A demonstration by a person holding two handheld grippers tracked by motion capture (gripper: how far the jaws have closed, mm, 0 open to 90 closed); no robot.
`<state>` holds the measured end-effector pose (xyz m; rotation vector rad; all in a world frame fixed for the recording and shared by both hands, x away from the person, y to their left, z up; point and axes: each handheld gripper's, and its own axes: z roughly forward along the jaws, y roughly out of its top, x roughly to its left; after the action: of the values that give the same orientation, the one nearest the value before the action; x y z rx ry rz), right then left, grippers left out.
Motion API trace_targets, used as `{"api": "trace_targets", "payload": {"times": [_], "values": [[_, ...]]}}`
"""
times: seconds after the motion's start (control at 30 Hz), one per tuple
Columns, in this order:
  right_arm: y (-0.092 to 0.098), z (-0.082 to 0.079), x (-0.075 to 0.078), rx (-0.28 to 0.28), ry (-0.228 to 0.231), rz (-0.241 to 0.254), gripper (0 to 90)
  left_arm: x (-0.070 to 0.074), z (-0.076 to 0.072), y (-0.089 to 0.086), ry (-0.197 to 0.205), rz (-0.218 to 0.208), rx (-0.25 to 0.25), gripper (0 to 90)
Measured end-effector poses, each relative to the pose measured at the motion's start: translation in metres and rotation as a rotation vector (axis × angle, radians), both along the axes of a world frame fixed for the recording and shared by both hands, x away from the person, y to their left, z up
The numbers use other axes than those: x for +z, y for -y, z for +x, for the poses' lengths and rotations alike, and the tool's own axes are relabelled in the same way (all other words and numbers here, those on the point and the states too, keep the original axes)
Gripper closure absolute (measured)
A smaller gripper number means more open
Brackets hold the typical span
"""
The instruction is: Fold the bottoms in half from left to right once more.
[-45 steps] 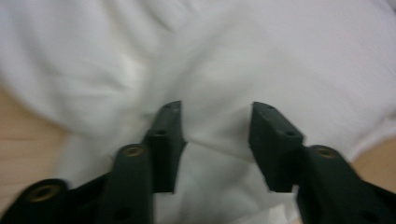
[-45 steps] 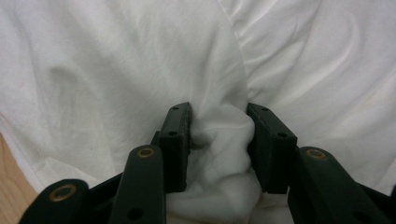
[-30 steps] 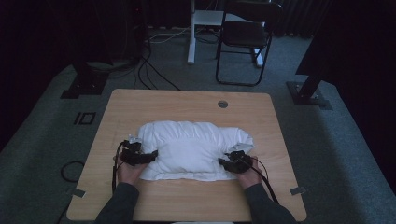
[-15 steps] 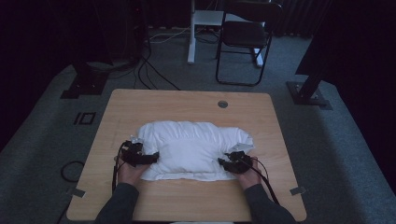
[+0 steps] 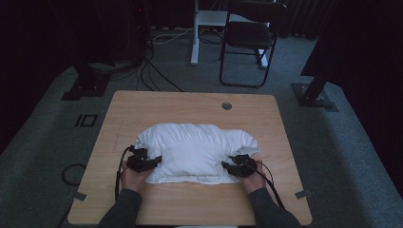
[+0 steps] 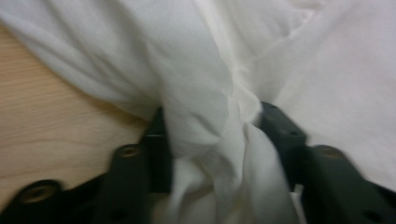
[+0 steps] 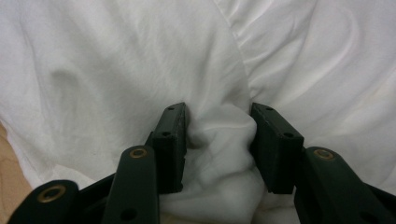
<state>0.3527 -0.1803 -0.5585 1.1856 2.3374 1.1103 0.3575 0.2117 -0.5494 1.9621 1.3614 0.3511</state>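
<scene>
Behind table [image 5: 142, 107], chair [image 5: 248, 35], floor cables [image 5: 157, 71]

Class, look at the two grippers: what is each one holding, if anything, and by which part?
Both hold the white pillow. The left gripper, whose jaws have just been closing, pinches a bunched fold at its near left edge; the right gripper pinches a fold at its near right edge.

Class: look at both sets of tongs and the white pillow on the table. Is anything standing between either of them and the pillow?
Nothing visible. The left tongs and right tongs each already pinch a bunch of the white pillow.
</scene>
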Motion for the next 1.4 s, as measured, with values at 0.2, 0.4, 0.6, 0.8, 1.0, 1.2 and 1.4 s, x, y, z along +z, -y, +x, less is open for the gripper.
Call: {"api": "trace_targets", "payload": {"times": [0.2,0.4,0.6,0.8,1.0,1.2,1.4], "values": [[0.002,0.000,0.011,0.018,0.006,0.000,51.3,0.002,0.000,-0.004,0.001,-0.052,-0.011,75.8],[-0.007,0.003,0.055,0.013,0.121,0.074,44.9,0.015,-0.001,-0.007,0.059,-0.066,0.007,76.2],[-0.049,0.018,0.064,0.072,0.138,0.053,40.5,0.034,0.000,-0.008,0.124,-0.074,0.010,76.6],[-0.076,0.034,0.034,0.096,0.054,0.005,41.3,0.053,0.001,-0.009,0.180,-0.077,0.004,77.2],[-0.091,0.032,0.016,0.113,0.061,-0.083,43.9,0.071,0.000,-0.003,0.230,-0.089,-0.022,77.7],[-0.099,0.032,0.013,0.115,0.075,-0.079,45.6,0.088,0.002,0.007,0.268,-0.091,-0.049,78.0],[-0.107,0.033,0.011,0.123,0.083,-0.056,45.9,0.103,0.004,0.018,0.307,-0.094,-0.078,78.3]]}}
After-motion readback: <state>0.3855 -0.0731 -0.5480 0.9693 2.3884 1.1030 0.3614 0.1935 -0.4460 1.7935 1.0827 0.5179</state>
